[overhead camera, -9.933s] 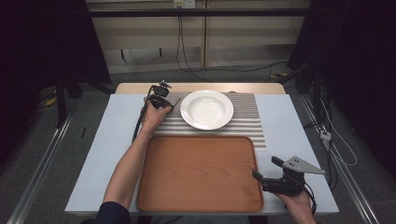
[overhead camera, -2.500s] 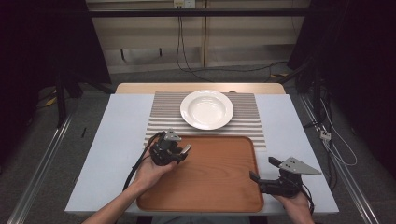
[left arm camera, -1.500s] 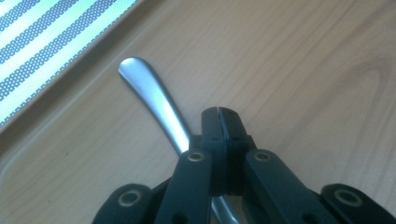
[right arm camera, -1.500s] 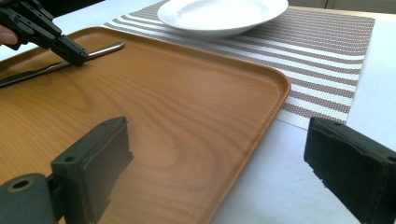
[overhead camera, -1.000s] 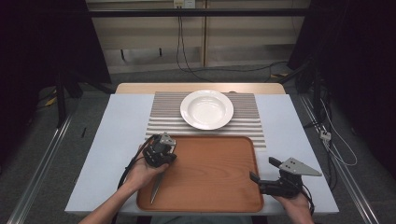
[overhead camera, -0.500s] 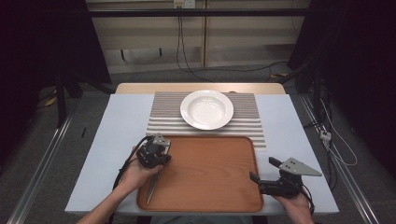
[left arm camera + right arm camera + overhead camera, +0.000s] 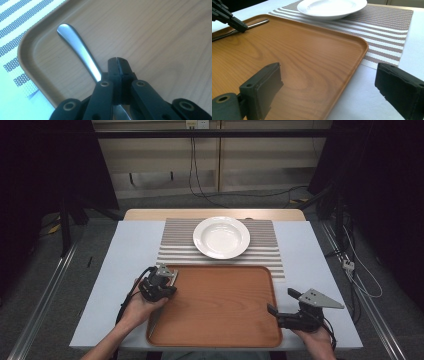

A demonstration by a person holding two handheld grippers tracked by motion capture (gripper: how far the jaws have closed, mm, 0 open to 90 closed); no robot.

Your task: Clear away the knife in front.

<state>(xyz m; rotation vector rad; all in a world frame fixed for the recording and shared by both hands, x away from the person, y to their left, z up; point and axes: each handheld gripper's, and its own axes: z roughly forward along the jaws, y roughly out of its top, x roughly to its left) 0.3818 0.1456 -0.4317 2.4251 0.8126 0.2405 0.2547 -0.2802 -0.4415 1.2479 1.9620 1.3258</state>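
Cutlery, one slim steel piece [image 7: 78, 53], had just come off the far striped mat and onto the wooden tray [image 7: 220, 315], carried there in my left claw [image 7: 159, 290], so I judged the transfer nearly done, with only the release left. It lay along the tray's left edge, rounded handle end pointing to the far corner, still pinched between the left claw's jaws, which sat pressed together on its shaft. It looked smooth, brushed and narrow; I could not tell its working end. My right claw [image 7: 332, 92] waited spread wide at the tray's near right corner. The white plate [image 7: 221, 237] sat far on the mat [image 7: 175, 237].
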